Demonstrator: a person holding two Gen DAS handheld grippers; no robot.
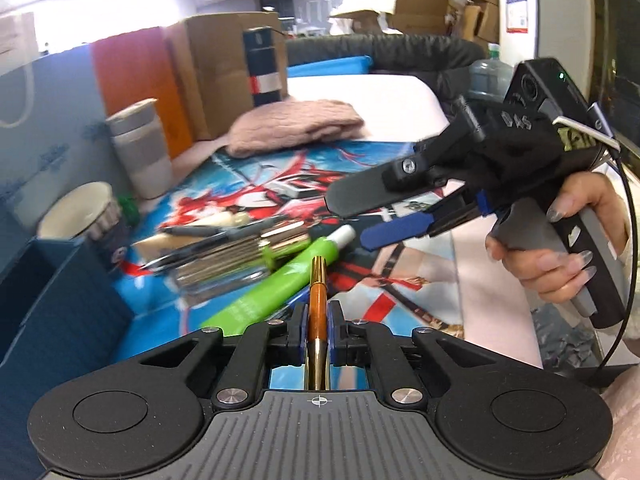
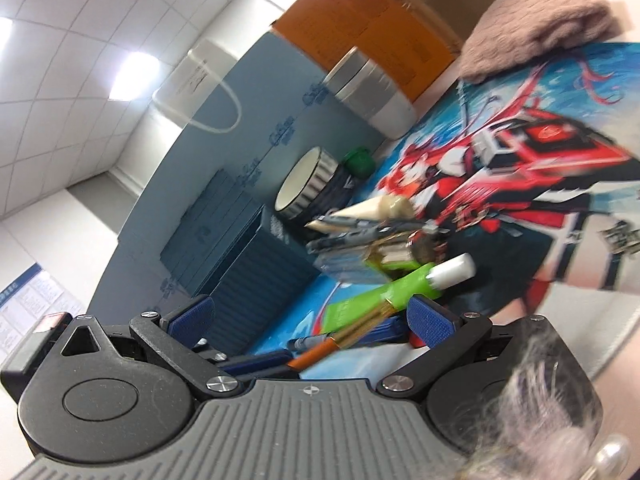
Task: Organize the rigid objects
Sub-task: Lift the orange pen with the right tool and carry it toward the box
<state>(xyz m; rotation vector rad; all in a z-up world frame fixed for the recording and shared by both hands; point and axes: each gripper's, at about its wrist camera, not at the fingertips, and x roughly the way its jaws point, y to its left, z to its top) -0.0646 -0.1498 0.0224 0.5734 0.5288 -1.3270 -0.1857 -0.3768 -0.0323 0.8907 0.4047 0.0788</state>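
Now left gripper [image 1: 318, 330] fingers clenched on orange pen [image 1: 317, 312], right gripper [image 1: 352, 220] fingers released, blue box [image 1: 60, 300] nearby.

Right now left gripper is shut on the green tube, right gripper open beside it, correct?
Not quite. The left gripper is shut on the orange-and-gold pen, not the green tube, which lies on the mat; the left wrist view shows it. The right gripper is open beside it.

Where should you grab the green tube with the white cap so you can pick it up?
Probably the middle of the green tube, coming from above with the pads across its width. It lies flat on the mat, slanted, with the clutter against its far side and the orange pen over its near end.
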